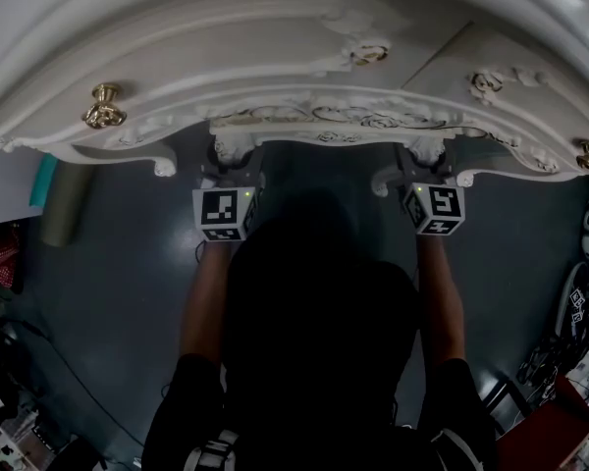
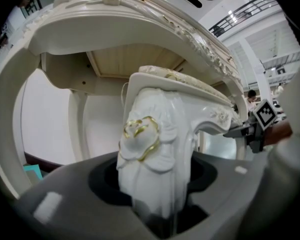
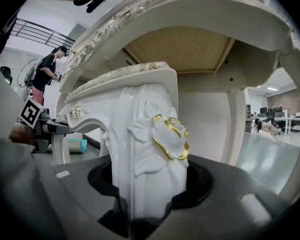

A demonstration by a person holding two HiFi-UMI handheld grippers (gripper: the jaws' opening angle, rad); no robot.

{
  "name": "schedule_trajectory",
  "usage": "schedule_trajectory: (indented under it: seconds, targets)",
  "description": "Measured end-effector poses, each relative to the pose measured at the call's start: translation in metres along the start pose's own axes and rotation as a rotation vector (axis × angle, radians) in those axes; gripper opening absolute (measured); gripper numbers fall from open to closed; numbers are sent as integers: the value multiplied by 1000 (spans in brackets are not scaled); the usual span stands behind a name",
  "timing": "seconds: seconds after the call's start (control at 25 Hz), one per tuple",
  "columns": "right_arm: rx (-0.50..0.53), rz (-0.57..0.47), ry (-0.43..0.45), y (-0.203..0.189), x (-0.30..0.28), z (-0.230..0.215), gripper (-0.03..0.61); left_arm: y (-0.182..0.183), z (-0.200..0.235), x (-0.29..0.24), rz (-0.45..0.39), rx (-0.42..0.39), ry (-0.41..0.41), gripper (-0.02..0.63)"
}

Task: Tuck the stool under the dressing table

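Note:
The white carved stool (image 1: 324, 124) stands with most of its seat under the white dressing table (image 1: 226, 57); only its front rail and two front corners show. My left gripper (image 1: 238, 173) is shut on the stool's front left leg (image 2: 152, 149), just under a gold-edged rose carving. The right gripper (image 1: 414, 173) grips the front right leg (image 3: 150, 149) in the same way. In the left gripper view the leg fills the gap between the jaws of the left gripper (image 2: 157, 189). The right gripper (image 3: 150, 189) shows the same. Both point nearly level towards the table's knee space.
Gold knobs (image 1: 103, 106) (image 1: 586, 155) stick out from the table's front. An olive and teal roll (image 1: 61, 202) lies on the dark floor at the left. Cables and gear (image 1: 569, 361) crowd the right. A person (image 3: 44, 74) stands far off in the right gripper view.

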State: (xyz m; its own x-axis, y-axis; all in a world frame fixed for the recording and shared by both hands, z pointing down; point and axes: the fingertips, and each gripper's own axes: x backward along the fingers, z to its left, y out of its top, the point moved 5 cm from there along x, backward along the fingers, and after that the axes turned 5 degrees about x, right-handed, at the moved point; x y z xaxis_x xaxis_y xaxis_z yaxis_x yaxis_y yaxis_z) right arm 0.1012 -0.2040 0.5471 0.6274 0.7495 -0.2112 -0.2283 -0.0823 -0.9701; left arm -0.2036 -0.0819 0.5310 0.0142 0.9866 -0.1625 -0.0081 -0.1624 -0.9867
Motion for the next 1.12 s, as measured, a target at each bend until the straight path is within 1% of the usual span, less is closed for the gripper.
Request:
schedule_trajectory:
  seconds: [0.28, 0.44, 0.72, 0.88, 1.12]
  targets:
    - [-7, -20, -11, -5, -16, 0, 244, 3, 8, -16, -19, -31, -12, 264]
    - [3, -27, -20, -3, -25, -4, 244, 0, 12, -28, -24, -23, -22, 264]
    - [13, -19, -11, -7, -34, -6, 244, -10, 14, -33, -20, -5, -7, 264]
    - [18, -24, -7, -7, -39, -4, 244, -15, 19, -35, -13, -12, -2, 264]
    - [26, -45, -10, -9, -48, -7, 244, -17, 23, -46, -46, -6, -3, 264]
